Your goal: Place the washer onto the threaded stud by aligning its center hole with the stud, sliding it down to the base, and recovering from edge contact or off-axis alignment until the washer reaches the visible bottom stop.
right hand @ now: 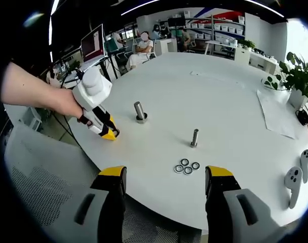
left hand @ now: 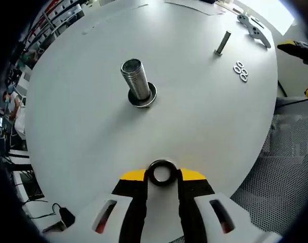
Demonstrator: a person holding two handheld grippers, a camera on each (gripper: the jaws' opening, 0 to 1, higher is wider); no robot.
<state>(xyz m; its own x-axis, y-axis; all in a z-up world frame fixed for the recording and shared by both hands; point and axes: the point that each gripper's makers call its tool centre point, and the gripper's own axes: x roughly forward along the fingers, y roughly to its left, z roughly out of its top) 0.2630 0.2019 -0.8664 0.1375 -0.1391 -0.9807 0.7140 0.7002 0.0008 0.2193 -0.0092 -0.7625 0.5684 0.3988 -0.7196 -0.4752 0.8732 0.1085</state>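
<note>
Gripping a washer [left hand: 161,172], the left claw [left hand: 162,177] hides its rim; right claw [right hand: 165,178] gapes empty.

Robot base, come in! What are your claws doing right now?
Left claw shut on washer, short of big threaded stud. Right claw open, empty. Loose washers and small stud aside; path clear.

On the round white bench [right hand: 235,96], the thick threaded steel stud [left hand: 136,80] stands upright with a flat metal washer [left hand: 145,98] around its base. In the left gripper view, a slimmer grey metal bolt [left hand: 222,42] stands well apart beyond it, with a cluster of small silver washers [left hand: 240,71] lying just beside that bolt. Two grey handheld controllers [right hand: 297,174] lie near the bench edge.
</note>
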